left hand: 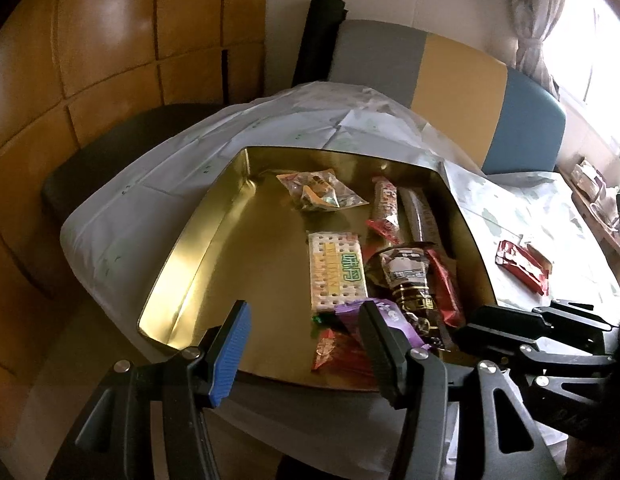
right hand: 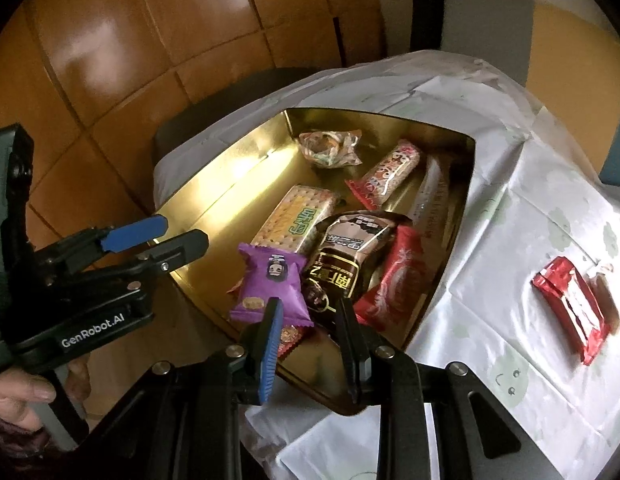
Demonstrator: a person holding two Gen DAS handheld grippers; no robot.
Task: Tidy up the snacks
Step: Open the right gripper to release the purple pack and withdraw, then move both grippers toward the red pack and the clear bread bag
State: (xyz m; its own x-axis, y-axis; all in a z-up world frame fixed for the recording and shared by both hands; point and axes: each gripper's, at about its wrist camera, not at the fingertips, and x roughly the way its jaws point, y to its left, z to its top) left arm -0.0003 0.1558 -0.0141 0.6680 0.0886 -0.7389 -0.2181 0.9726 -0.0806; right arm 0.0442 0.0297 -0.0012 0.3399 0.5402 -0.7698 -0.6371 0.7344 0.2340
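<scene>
Red foil marks the one snack left outside: a red packet [right hand: 570, 308] lies flat on the pale tablecloth [right hand: 490, 240], well off to the right of the right gripper [right hand: 310, 306] and apart from the gold tin [right hand: 229, 176]. The tin sits straight ahead of both tools and holds the other snacks, among them a purple packet [right hand: 271, 286] just beyond the right fingertips. The right gripper's jaws stand drawn in to a narrow gap and seem to press on nothing. The left gripper [left hand: 303, 312] hangs over the tin's near rim with its jaws wide apart and empty. The red packet looks light, thin and crinkly, with slick foil that may slide on the cloth. Its contents may be brittle, so a gentle pinch seems wise. The best hold is probably across its narrow width near the middle, or on a crimped end seam.
</scene>
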